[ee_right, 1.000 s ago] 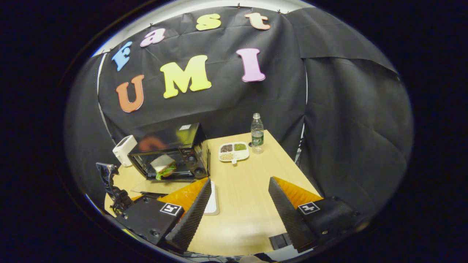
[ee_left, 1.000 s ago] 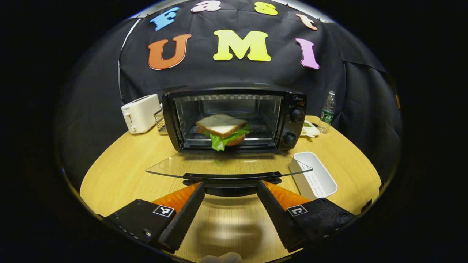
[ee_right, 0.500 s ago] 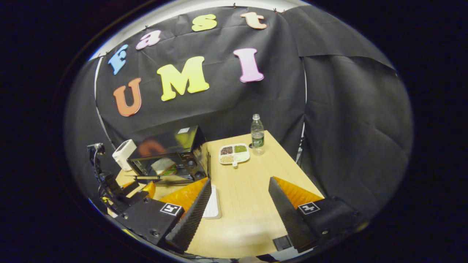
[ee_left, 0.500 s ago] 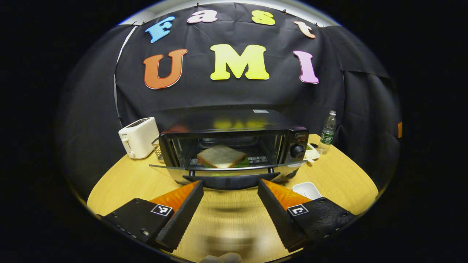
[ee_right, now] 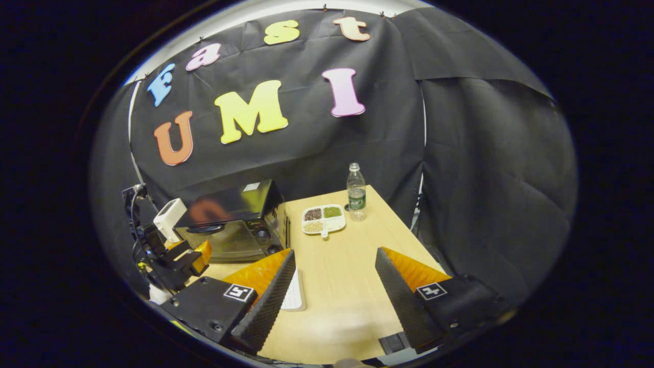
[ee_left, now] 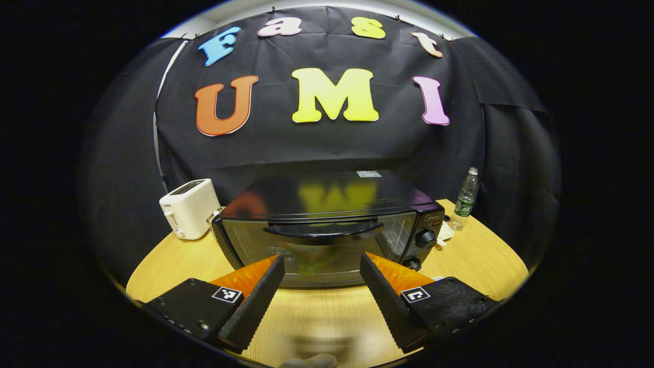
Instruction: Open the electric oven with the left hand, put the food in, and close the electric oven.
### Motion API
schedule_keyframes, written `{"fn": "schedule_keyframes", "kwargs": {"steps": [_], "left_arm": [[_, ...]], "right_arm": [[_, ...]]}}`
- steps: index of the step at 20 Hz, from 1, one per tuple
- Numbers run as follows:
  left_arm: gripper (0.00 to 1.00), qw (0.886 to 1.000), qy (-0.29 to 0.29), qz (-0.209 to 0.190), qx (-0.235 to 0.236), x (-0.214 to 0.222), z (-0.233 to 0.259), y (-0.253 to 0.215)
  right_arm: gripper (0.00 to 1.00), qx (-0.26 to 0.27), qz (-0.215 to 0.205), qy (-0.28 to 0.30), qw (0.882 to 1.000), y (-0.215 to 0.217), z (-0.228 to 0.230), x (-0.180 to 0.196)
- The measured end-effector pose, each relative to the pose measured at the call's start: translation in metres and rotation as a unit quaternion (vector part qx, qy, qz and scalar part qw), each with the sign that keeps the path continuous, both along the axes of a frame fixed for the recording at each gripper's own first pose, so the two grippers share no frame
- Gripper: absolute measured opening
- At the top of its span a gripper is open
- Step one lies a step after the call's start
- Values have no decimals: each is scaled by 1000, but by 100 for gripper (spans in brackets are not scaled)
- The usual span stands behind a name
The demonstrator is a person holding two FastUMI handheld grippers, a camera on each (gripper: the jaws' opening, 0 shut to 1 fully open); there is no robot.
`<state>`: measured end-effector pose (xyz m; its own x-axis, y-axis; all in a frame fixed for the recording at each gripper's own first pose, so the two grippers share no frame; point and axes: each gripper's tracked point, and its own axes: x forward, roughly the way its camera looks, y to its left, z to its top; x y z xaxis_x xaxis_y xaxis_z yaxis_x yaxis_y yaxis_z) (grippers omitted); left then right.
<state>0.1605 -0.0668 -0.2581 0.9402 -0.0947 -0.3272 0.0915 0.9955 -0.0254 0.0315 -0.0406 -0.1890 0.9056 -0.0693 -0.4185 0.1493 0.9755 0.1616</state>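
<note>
Swinging up from flat, the oven door (ee_left: pixel 317 250) now stands closed just ahead of my left tongs (ee_left: pixel 322 266), sandwich (ee_left: pixel 306 260) dim behind the glass, so the task looks finished. Both tongs are spread, holding nothing; my right tongs (ee_right: pixel 332 276) hover over bare table (ee_right: pixel 347 266), room to withdraw.

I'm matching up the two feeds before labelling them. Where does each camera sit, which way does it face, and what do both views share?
Left gripper view: rides on the left tool, facing the electric oven head-on, door shut; its own two open fingers show at the bottom.
Right gripper view: rides on the right tool, looking along the table from the oven's right; own open fingers, plus the left tool farther off.
Shared: oven, toaster, water bottle, table.
</note>
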Motion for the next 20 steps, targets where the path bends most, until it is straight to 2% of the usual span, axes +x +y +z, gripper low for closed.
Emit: {"fn": "schedule_keyframes", "kwargs": {"steps": [4,7,14,18,19,20], "left_arm": [[98,1000,-5,4,3,-7,10,4],[97,1000,-18,12,-5,-24,32,8],[97,996,-85,3,-6,-77,124,25],[97,992,-127,8,-14,-106,180,32],[97,991,-132,10,-17,-110,190,34],[97,990,-137,13,-17,-116,198,38]], "right_arm": [[100,-9,8,-7,1000,5,8,0],[100,-23,14,-34,999,11,25,2],[100,-52,55,-104,992,44,78,1],[100,-67,63,-152,984,53,119,-6],[90,-67,62,-162,983,55,128,-8],[100,-70,63,-173,980,56,138,-11]]}}
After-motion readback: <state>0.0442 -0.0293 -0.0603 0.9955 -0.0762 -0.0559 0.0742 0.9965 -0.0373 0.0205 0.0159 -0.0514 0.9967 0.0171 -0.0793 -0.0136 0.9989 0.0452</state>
